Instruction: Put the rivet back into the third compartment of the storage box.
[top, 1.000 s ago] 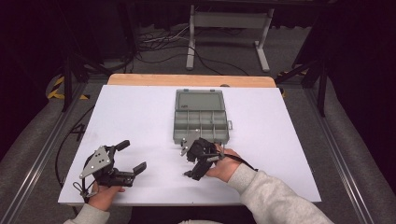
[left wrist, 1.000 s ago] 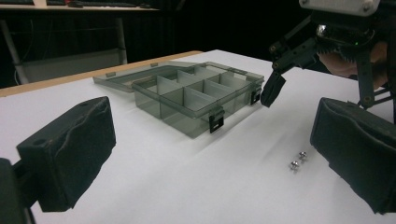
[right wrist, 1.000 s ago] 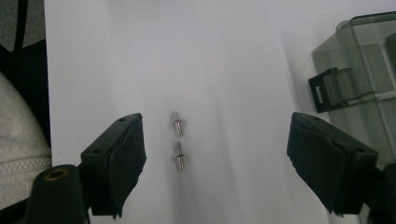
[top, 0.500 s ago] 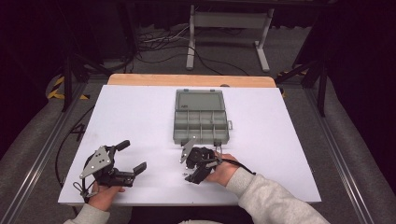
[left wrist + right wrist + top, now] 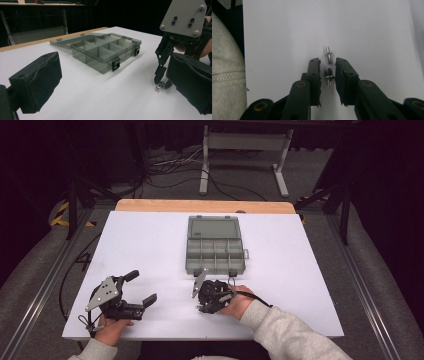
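- Since the earlier frames the right gripper (image 5: 199,296) has drawn back from the organiser box toward the table's near edge, and its jaws have just been closing around a small shiny metal pin (image 5: 329,67)
- In the right gripper view the pin lies on the white tabletop (image 5: 150,245) lengthwise between the two black jaws, one end poking out past the tips; a narrow gap shows on either side of it, so the pads are not yet pressing on it
- In the left gripper view the right gripper's tips point down at the table with the pin (image 5: 158,86) just at them
- The right hand (image 5: 239,301) wraps the gripper body, its grey sleeve (image 5: 290,335) coming in from the bottom edge
- The left gripper (image 5: 141,289) sits well apart to the left, near the front edge, its jaws spread wide with nothing between them
- The grey translucent organiser box (image 5: 214,255) lies just beyond the right gripper, its lid (image 5: 214,226) laid open flat away from the person, the compartments looking bare
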Available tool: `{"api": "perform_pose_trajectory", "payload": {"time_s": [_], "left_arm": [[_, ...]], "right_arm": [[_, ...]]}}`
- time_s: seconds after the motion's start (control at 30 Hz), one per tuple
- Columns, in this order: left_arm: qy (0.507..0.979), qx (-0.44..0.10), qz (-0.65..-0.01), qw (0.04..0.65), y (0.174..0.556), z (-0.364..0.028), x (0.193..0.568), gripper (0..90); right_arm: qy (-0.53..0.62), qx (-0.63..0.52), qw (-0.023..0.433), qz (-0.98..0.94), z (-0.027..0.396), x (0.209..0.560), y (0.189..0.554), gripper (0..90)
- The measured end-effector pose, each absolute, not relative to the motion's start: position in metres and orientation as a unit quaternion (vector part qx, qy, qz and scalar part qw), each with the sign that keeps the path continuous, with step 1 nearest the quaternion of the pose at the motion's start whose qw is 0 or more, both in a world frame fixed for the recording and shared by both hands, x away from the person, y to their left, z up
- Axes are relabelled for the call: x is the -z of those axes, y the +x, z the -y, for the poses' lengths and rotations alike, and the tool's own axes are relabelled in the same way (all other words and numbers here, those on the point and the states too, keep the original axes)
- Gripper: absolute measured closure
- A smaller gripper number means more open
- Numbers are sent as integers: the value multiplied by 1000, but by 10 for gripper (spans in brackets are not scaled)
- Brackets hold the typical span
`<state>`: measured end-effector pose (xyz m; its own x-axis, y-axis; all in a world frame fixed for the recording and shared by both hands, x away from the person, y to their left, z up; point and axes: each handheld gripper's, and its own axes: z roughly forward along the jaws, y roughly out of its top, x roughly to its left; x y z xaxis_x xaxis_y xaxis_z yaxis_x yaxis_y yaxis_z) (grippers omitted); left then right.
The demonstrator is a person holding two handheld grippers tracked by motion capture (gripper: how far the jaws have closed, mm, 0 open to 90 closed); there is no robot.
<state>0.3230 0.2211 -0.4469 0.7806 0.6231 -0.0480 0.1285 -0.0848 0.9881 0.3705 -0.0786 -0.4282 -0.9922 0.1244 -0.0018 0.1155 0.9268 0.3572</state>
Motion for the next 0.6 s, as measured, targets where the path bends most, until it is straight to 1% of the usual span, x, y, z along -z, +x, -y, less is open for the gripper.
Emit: {"api": "perform_pose_trajectory", "payload": {"time_s": [0.1, 0.4, 0.6], "left_arm": [[709, -199, -265, 622, 323, -221, 447, 6], [710, -199, -264, 622, 323, -221, 447, 6], [707, -200, -266, 623, 323, -221, 447, 4]], "right_arm": [[64, -181, 13, -981, 78, 428, 370, 820], [63, -189, 19, -980, 80, 418, 371, 825], [66, -200, 31, -977, 82, 400, 375, 824]]}}
